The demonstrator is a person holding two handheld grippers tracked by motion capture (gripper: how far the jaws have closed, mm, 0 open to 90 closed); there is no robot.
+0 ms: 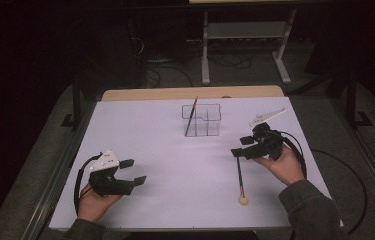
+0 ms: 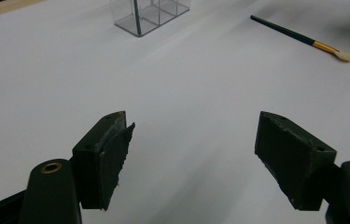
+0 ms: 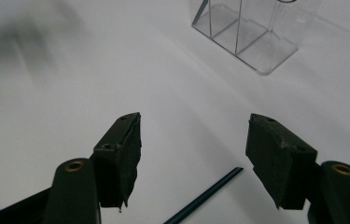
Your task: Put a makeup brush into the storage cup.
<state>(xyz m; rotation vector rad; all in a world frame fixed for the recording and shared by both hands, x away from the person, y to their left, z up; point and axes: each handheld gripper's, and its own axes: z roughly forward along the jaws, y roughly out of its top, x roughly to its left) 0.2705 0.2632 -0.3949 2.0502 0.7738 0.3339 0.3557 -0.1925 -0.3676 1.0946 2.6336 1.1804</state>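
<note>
Hovering my released right hand-held gripper (image 1: 241, 147) over the brush (image 1: 240, 180) handle's far end, shaft running toward me; left hand-held gripper (image 1: 134, 171) released, farther.

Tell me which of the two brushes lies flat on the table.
The dark-handled brush with the pale tip, beside the right tongs; the other thin brush stands leaning in the clear plastic organiser.

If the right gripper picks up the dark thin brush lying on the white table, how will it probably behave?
The dark thin brush with a pale tip looks slim and straight, so probably stiff and light. Its seemingly round handle may roll if nudged. Lying flat on the white table, it leaves the open right gripper little height to grip, so it may slip.
</note>
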